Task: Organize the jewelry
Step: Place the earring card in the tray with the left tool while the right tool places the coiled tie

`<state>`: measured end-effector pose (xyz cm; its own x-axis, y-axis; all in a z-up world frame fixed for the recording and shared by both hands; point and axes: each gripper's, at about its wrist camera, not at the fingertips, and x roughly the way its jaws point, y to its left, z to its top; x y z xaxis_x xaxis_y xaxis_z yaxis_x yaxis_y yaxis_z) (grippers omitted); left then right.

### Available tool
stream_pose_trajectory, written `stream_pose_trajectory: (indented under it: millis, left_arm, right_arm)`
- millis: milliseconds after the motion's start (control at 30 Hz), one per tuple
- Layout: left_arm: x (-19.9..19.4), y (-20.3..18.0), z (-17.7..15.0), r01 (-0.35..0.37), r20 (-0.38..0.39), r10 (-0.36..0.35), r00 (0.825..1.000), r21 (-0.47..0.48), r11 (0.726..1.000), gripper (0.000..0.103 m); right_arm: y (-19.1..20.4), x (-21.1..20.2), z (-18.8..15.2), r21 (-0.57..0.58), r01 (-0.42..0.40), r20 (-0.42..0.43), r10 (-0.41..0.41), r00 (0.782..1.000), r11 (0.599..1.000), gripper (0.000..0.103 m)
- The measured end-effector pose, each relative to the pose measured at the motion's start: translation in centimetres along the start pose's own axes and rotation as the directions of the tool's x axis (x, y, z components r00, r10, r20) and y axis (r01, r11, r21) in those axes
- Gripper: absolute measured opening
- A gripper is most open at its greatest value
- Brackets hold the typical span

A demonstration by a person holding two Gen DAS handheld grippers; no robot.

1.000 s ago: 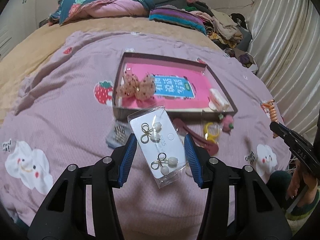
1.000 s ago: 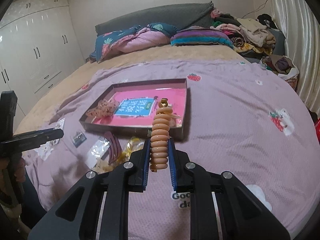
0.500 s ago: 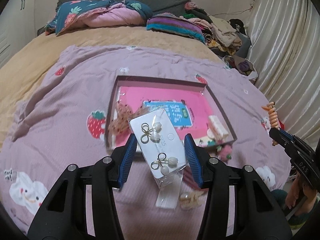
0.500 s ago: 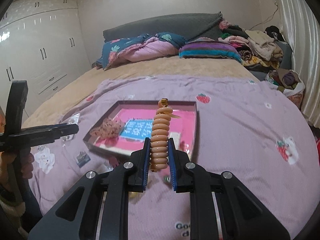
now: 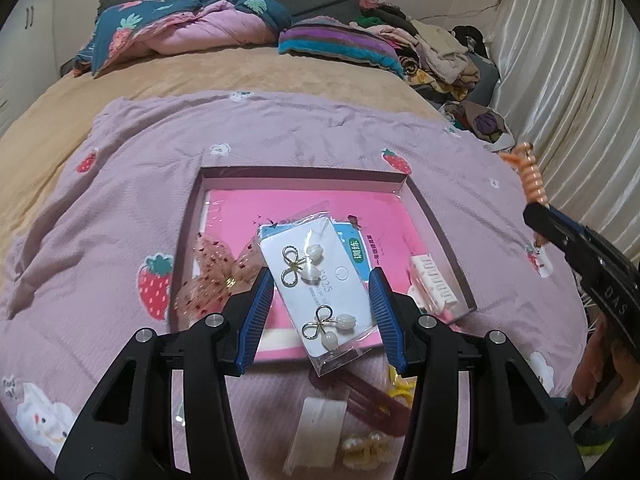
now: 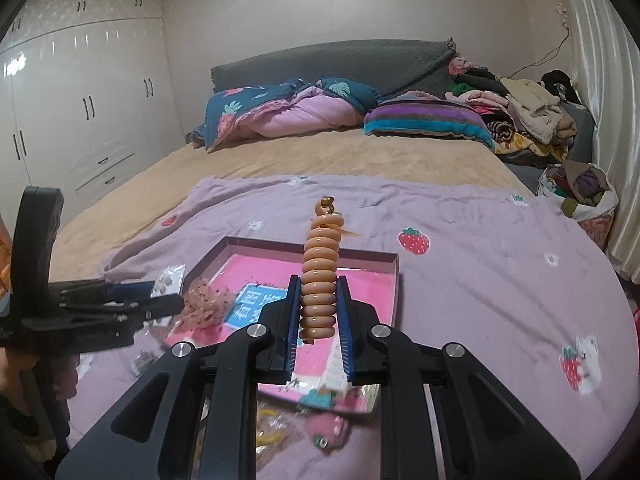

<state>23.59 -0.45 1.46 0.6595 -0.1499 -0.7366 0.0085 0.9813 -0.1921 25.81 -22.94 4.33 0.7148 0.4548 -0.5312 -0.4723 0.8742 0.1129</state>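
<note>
The earring card [image 5: 320, 284], sealed in its clear sleeve, is being held by its side edges in the left gripper [image 5: 321, 312], above the near half of the tray [image 5: 304, 174]. The coil tie [image 6: 320, 280] is being pinched upright in the nearly closed right gripper [image 6: 319, 320], over the tray's near right corner. For a clean drop, the card is best lowered flat onto bare pink lining, clear of the bow [image 5: 212, 276] and the clip [image 5: 434, 284], before being released. The tray is resting on the bed [image 5: 120, 184].
</note>
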Motion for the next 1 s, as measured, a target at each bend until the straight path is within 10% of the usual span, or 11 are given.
stream_pose_trajectory:
  millis: [1000]
  left_arm:
    - [8.7,2.5,-1.0,-0.05,-0.134,0.045,0.99,-0.034,0.998,0.042]
  right_arm:
    - [0.1,11.4,-3.5,0.009,-0.057,-0.211,0.058,0.976,0.998,0.017]
